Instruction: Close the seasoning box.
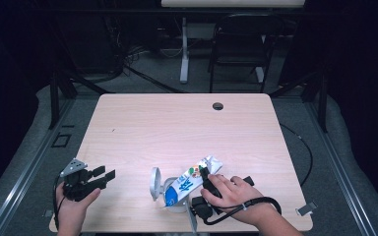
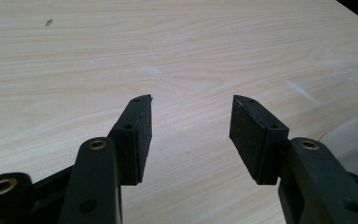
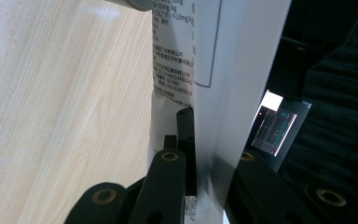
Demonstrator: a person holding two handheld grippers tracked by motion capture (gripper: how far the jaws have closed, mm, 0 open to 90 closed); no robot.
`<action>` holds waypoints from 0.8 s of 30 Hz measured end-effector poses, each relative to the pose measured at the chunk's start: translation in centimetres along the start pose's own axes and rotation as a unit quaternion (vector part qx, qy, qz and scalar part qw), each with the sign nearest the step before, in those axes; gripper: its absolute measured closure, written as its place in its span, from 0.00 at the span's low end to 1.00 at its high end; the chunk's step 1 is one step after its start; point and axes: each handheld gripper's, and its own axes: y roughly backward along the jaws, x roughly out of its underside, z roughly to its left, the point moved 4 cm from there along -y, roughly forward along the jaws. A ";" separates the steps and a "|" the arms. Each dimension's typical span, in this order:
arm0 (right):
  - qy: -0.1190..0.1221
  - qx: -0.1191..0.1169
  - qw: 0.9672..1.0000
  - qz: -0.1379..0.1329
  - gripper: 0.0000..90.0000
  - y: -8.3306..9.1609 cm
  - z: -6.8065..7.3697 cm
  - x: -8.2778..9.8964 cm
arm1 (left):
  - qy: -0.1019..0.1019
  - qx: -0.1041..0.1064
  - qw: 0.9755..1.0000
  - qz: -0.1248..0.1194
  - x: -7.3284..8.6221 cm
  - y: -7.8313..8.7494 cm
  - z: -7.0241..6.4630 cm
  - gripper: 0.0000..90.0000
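Carton: milk carton (image 1: 193, 179) lies tilted near the front edge of the table (image 1: 177, 123), its lower end inside a white container (image 1: 173, 197) and its folded top pointing up and away to the right.
Container: it stands just left of the right hand, with a round white lid (image 1: 154, 183) upright at its left side; whether the lid is hinged to it I cannot tell.
Grip: right gripper (image 1: 205, 176) is clamped on the carton; in the right gripper view (image 3: 200, 154) one black jaw presses the printed face and the other sits behind a thin white panel.
Risk, slip: the hold looks to be on a thin flap or wall, so the carton may slide or crumple if it is lifted or twisted.
Risk, tipping: the carton leans on the container rim, so a sideways pull could drag or tip the container toward the near edge.
Risk, spill: if the carton holds liquid, squeezing it could push some out; its contents are not visible.
Right hand: right hand (image 1: 231, 191) rests low over the gripper, forearm coming in from the lower right, cable looped at the wrist.
Left hand: left hand (image 1: 74, 206) holds the left gripper (image 1: 101, 174) near the front left corner, well apart from the carton.
Left jaws: spread wide over bare wood with nothing between them (image 2: 191, 128).
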 end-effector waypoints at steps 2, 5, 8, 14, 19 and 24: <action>-0.002 0.000 1.000 -0.004 0.98 0.0 0.0 0.0 | 0.000 0.000 1.000 0.000 0.0 0.0 0.0 0.55; -0.002 -0.002 1.000 -0.003 0.98 0.0 0.0 -0.1 | 0.000 0.000 1.000 0.000 0.0 0.0 0.0 0.55; -0.004 -0.003 1.000 -0.003 0.98 0.0 0.0 -0.1 | 0.000 -0.001 1.000 0.001 0.0 0.0 0.1 0.55; -0.006 -0.003 1.000 -0.003 0.98 0.1 0.0 -0.1 | 0.001 -0.001 1.000 0.001 0.1 0.0 0.1 0.55; -0.006 -0.005 1.000 -0.002 0.98 0.1 -0.1 0.0 | 0.001 -0.001 1.000 0.001 0.1 0.0 0.1 0.55; -0.010 -0.009 1.000 0.001 0.98 0.3 -0.3 0.1 | 0.001 0.000 1.000 0.001 0.1 -0.1 0.1 0.55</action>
